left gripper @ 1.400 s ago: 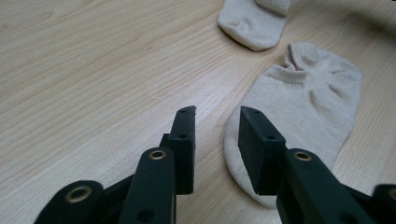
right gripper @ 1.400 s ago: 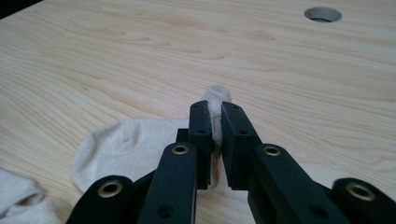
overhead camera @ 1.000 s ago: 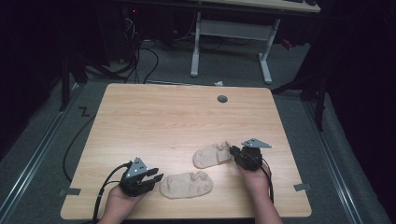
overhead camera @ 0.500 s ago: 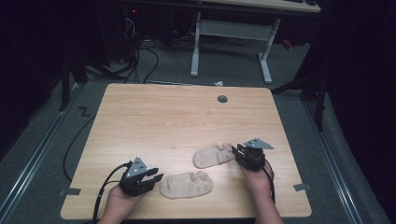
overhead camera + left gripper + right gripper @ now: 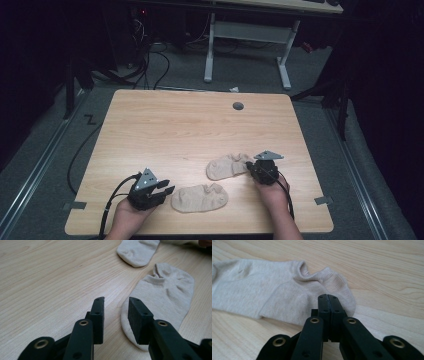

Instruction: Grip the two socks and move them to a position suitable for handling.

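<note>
Two beige ankle socks lie flat: one sock [image 5: 199,198] just beside the left tool [image 5: 167,190], the other sock [image 5: 228,166] at the right tool's [image 5: 249,167] tip.

Left gripper [image 5: 167,190] and right gripper [image 5: 248,167]: each a black body topped by a grey three-cornered plate, with a black cable trailing back along the forearm. Two flat black jaws per gripper, rectangular at the tip, carried on black link arms with brass-coloured rivets and small screw holes. Forearms bare.

Ribbed beige cloth socks [image 5: 200,197]; smooth matt wood table [image 5: 190,125].
</note>
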